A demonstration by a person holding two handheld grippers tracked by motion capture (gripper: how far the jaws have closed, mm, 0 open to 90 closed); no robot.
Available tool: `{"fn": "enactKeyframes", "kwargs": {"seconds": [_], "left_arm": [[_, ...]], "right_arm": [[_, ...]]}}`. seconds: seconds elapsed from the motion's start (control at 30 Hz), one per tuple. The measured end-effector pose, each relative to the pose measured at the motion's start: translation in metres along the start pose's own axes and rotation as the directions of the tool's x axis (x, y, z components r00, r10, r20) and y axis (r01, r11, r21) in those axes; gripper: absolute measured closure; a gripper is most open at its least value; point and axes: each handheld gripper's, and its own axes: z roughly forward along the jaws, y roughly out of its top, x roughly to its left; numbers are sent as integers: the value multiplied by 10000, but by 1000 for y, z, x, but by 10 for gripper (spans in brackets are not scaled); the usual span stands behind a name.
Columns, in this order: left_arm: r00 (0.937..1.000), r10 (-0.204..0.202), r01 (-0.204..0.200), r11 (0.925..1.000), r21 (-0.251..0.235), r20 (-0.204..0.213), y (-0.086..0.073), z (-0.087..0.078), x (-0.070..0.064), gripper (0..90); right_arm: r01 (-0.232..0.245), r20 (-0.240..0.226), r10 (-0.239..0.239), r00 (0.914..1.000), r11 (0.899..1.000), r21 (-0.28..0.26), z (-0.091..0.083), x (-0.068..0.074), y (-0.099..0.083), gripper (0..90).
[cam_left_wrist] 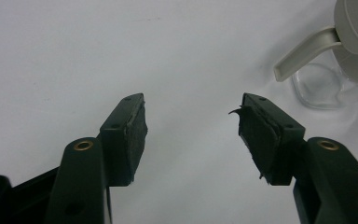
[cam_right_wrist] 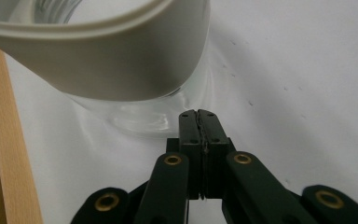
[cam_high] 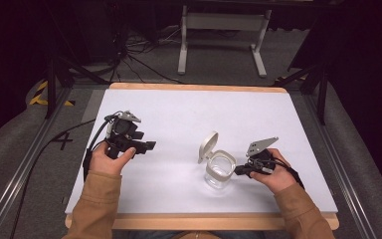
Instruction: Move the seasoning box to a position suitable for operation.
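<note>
Glass jar w/ hinged lid flipped up sits just ahead of right gripper, jaws clenched on nothing; right gripper view cuts off jar's top. Left gripper well apart, jaws released; its view catches jar far right, partly cut off, on white worktop.

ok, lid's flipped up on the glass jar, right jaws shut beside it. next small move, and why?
Probably bring the open left gripper across to steady the clear glass jar with the grey-white rim. The hinged grey-white lid stands open, the shut right gripper only sits beside the rim, and nothing grips the jar.
</note>
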Motion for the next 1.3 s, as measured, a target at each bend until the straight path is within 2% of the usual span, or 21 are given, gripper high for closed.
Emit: {"fn": "enactKeyframes", "kwargs": {"seconds": [0.37,0.6,0.87,1.3], "left_arm": [[10000,-57,57,10000,-23,46,1,0,-1,417],[10000,-45,45,10000,-25,47,1,1,-1,417],[10000,-24,24,10000,-28,46,2,0,-1,417],[10000,-17,17,10000,-8,78,2,1,-1,417]], "right_arm": [[288,-88,-286,9996,9993,242,1,8,2,900],[552,-337,-537,9980,9973,474,3,15,5,900],[999,-838,-937,9921,9922,738,9,27,10,900],[1380,-1033,-1298,9861,9874,771,17,41,17,900]]}}
